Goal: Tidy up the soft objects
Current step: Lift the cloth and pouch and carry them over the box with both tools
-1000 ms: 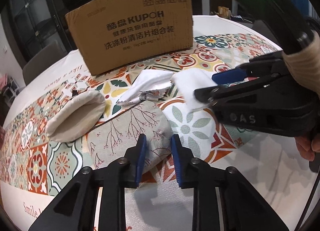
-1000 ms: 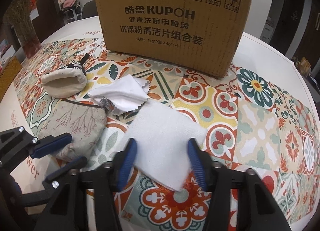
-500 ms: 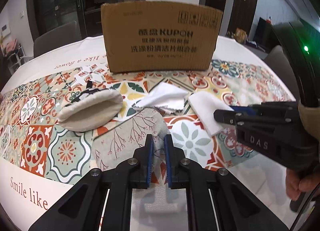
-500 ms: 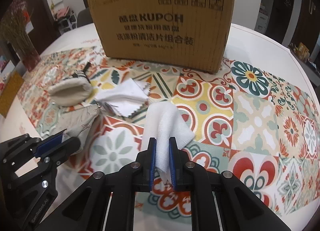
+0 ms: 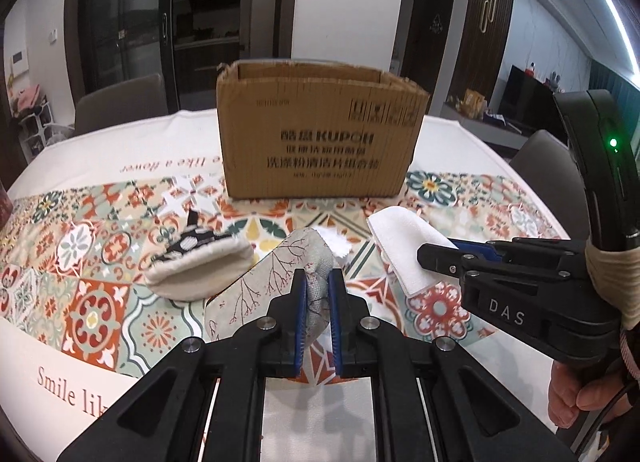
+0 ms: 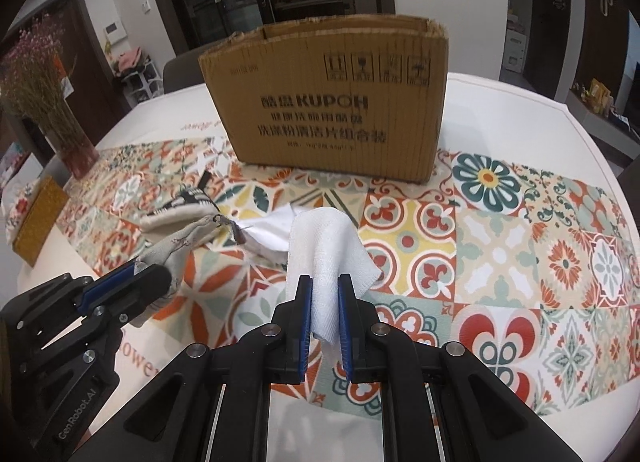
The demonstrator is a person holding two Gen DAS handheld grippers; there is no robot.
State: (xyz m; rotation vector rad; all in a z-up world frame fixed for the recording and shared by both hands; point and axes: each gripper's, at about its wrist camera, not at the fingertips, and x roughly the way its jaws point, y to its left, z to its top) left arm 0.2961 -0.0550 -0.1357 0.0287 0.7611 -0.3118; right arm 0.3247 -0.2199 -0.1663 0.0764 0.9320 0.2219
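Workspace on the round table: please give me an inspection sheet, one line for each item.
Surface: round table under a white cloth with colourful tile pattern.
Job's things: grey branch-print fabric pouch and white folded towel, both lifted at one end; cream quilted pouch and thin white cloth lying flat; open brown cardboard box behind.
Clutter: vase of dried flowers, yellow woven box at the table edge.
Grippers: left gripper shut on the fabric pouch; right gripper shut on the towel.
Cables: thin black lead by the hand.
Surroundings: grey chairs, dark glass cabinets.
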